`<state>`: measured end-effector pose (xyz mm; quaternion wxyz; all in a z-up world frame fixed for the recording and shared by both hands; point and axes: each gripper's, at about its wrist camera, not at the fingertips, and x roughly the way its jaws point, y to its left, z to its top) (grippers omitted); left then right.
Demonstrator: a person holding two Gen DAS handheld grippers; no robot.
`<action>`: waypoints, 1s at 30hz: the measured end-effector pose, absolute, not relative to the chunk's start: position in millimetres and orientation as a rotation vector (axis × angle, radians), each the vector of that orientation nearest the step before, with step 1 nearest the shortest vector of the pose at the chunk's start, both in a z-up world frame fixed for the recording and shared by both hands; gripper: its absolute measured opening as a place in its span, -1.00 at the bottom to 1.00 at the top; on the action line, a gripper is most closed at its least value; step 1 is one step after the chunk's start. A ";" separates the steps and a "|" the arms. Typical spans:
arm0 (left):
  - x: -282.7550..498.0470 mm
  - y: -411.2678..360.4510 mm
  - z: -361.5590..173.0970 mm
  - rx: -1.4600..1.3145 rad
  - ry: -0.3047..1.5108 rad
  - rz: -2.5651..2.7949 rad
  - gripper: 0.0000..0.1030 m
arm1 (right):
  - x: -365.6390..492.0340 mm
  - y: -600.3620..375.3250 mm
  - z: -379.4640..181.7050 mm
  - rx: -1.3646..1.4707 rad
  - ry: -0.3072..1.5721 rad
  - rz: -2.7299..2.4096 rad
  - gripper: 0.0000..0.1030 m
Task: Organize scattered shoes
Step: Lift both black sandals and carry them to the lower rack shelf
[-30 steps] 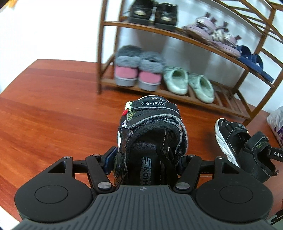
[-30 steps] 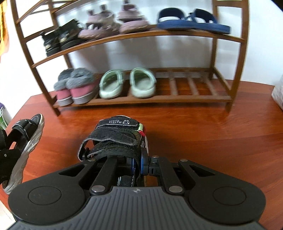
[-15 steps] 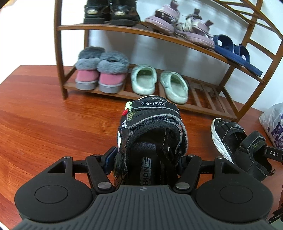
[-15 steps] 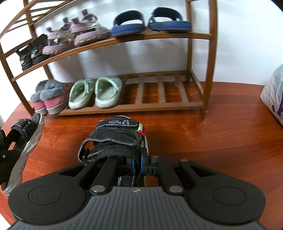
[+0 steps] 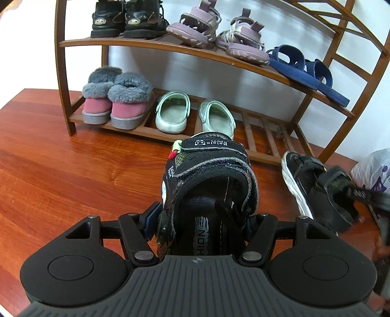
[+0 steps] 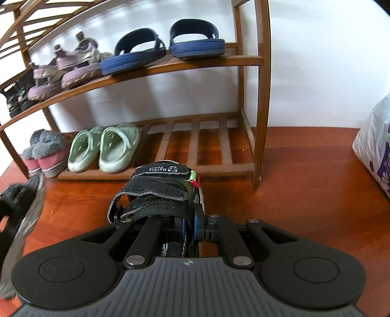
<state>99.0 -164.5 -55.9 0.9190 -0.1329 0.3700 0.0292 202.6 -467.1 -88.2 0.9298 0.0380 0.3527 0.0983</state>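
My left gripper [image 5: 202, 219] is shut across the heel of a black strap sandal [image 5: 209, 175], toe pointing at the wooden shoe rack [image 5: 256, 63]. My right gripper [image 6: 190, 226] is shut on the side wall of the matching black sandal [image 6: 160, 187], held above the floor in front of the bare slats [image 6: 195, 143] at the right end of the lower shelf. Each held sandal also shows in the other view: the right one [image 5: 316, 190] at the right edge of the left wrist view, the left one [image 6: 22, 212] blurred at the left edge of the right wrist view.
The lower shelf holds pink fur slippers [image 5: 112, 104] and pale green clogs [image 5: 192, 114]. The upper shelf holds black boots [image 5: 124, 22], purple sandals [image 5: 219, 31] and blue slides [image 6: 165, 46]. A white plastic bag [image 6: 375, 148] lies on the red wooden floor [image 5: 73, 170] at the right.
Both grippers have carried their sandals closer to the rack and along it to the right. The bare right end of the lower shelf now lies ahead of the right gripper. Both grips are unchanged.
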 end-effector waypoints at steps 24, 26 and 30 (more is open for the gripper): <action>47.2 -131.4 -45.6 -0.323 0.798 0.345 0.27 | 376.3 -447.4 -122.9 -0.014 0.579 0.001 -0.84; 46.4 -130.2 -45.4 -0.322 0.802 0.352 0.27 | 381.7 -446.1 -126.3 -0.017 0.583 -0.003 -0.83; 48.0 -128.7 -45.6 -0.321 0.811 0.353 0.27 | 389.4 -443.5 -132.9 -0.024 0.588 -0.003 -0.81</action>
